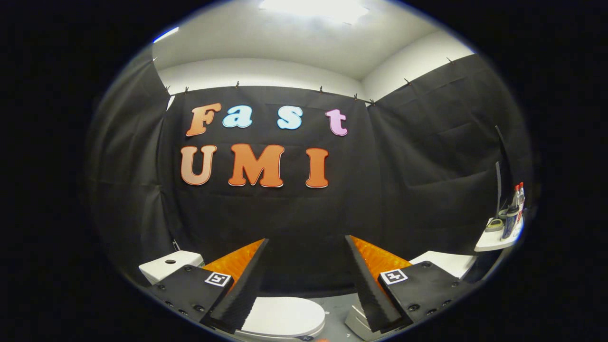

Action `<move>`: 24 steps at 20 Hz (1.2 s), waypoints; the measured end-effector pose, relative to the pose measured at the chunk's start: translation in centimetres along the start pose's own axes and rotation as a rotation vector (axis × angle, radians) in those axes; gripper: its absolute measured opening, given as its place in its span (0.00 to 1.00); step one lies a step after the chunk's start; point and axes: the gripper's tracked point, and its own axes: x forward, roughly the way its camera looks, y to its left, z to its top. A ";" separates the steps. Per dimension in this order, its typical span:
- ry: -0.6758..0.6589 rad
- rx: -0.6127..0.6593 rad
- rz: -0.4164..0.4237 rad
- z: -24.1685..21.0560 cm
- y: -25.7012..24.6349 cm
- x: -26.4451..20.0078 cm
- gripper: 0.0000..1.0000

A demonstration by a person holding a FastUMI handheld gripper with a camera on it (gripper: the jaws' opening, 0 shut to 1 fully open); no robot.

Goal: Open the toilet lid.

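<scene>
- Toilet tank (168,266): white, a button on top, just beyond the left finger.
- Toilet lid (280,317): white, lying flat and closed, low between the fingers, its rounded end toward the right.
- Gripper (308,280): jaws wide apart, holding nothing.
- Shelf (494,242): white, carrying bottles (515,209), far right.

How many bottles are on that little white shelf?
2 that I can make out, though more may be hidden. A dark bottle stands at the front of the shelf; a clear bottle with a red cap stands just behind it. The gripper is open.
</scene>
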 end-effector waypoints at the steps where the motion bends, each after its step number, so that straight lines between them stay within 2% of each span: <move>1: 0.008 0.007 0.002 -0.4 0.0 0.2 0.98; 6: 0.071 0.065 0.021 -4.2 -0.5 1.0 0.98; 11: 0.203 0.151 0.050 -11.0 -1.3 1.9 0.99; 15: 0.347 0.319 0.073 -18.5 -2.1 2.7 0.98; 24: 0.589 0.619 0.027 -32.7 -6.0 3.2 0.98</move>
